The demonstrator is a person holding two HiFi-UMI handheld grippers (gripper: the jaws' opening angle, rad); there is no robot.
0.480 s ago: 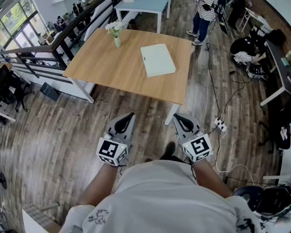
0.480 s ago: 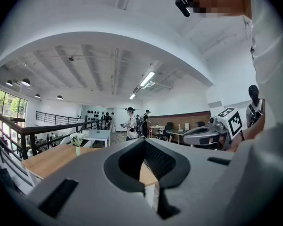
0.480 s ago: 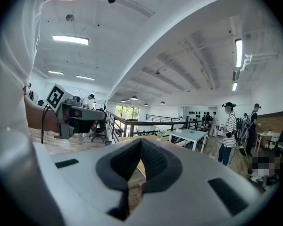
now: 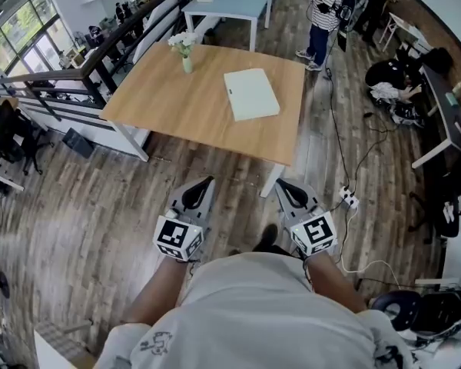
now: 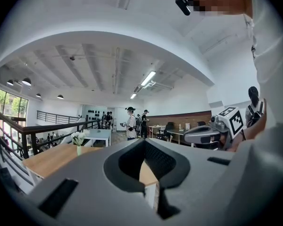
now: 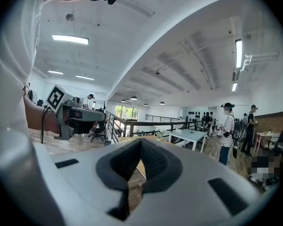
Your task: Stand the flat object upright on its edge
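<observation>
Left gripper (image 4: pixel 202 184): jaws closed together, nothing between them. Right gripper (image 4: pixel 286 186): the same, closed and empty. Both are held low in front of the person's waist, side by side but apart, pointing forward about level toward the wooden table (image 4: pixel 169 102). A bare forearm runs back from each to the torso. Each gripper carries one marker cube.

Counted: two grippers; one flat white object (image 4: pixel 251 94), lying flat on the tabletop toward its far right part, well ahead of both grippers and untouched; one vase of white flowers (image 4: pixel 185 53) near the table's far edge; one pale table (image 4: pixel 230 0) beyond; one standing person in a striped shirt (image 4: pixel 327 6).
</observation>
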